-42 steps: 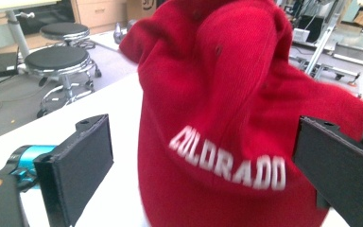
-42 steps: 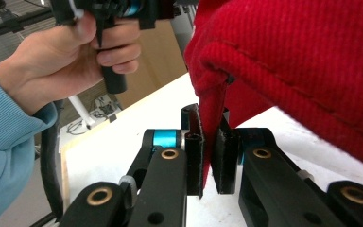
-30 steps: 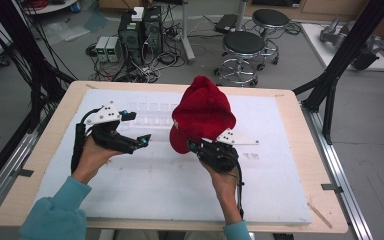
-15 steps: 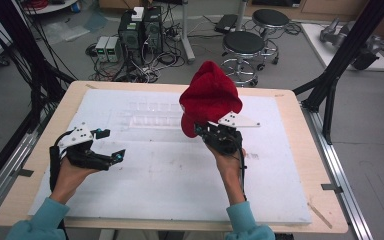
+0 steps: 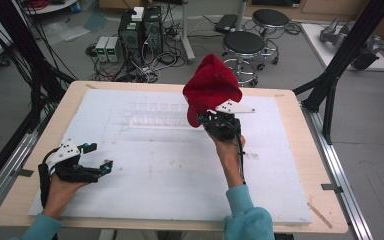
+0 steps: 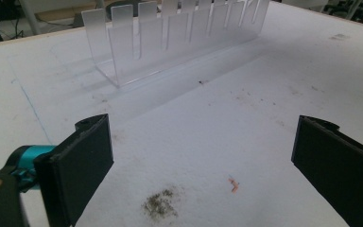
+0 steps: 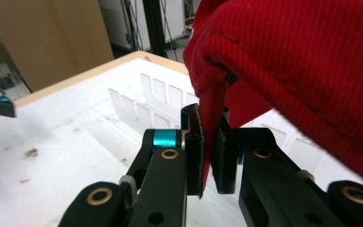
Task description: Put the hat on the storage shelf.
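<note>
A red knitted hat (image 5: 211, 85) hangs in the air above the far middle of the white board, held up by my right gripper (image 5: 215, 119). In the right gripper view its two black jaws pinch a fold of the red hat (image 7: 302, 61) at the rim, so the right gripper (image 7: 210, 156) is shut on it. My left gripper (image 5: 99, 157) sits low at the board's near left corner. Its jaws stand wide apart in the left gripper view, and the left gripper (image 6: 203, 165) has only bare white board between them.
A clear slotted plastic rack (image 5: 152, 116) lies across the far middle of the white board (image 5: 170, 170), just left of the hat; the rack (image 6: 170, 38) stands ahead of my left gripper. A dirt smudge (image 6: 160, 204) marks the board. Stools and computers stand beyond the table.
My left gripper has swung away from the hat, moving left, nearer and down to the board's left corner. My right gripper has carried the hat rightward and slightly up.
</note>
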Motion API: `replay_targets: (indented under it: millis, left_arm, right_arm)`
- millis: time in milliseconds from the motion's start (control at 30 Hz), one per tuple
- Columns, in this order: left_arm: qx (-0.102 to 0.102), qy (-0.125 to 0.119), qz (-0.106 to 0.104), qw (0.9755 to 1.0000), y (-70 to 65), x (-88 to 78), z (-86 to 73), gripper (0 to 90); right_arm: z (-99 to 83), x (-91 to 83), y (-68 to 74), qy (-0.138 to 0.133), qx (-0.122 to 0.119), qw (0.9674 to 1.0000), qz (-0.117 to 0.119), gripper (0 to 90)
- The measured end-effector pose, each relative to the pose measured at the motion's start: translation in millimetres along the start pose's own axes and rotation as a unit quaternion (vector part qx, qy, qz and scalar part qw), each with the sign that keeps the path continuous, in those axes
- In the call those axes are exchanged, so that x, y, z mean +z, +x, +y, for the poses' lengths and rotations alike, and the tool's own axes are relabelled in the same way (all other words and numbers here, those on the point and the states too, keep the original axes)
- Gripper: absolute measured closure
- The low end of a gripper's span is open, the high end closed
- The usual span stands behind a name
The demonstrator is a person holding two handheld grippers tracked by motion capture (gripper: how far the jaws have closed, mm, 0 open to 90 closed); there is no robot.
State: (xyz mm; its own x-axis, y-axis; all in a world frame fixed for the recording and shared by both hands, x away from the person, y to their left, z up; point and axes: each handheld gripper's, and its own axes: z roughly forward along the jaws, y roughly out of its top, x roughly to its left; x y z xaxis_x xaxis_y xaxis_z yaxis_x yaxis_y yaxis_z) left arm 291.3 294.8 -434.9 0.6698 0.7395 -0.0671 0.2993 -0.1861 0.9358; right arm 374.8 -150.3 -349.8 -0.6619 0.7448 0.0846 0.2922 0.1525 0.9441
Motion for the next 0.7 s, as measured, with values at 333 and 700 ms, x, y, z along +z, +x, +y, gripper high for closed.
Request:
replay_targets:
  millis: [333, 700]
  left_arm:
    - [-0.012, -0.011, 0.009, 0.9998, 0.3, -0.2, -12.9, 6.5]
    - [-0.012, -0.018, 0.008, 0.9997, 0.8, -1.5, -13.8, 6.5]
  right_arm:
    - [-4.3, 13.9, -11.2, 0.006, 0.002, 0.9999, -0.013, 85.3]
    - [-7.7, 30.6, -11.7, 0.020, -0.008, 0.9994, -0.027, 85.3]
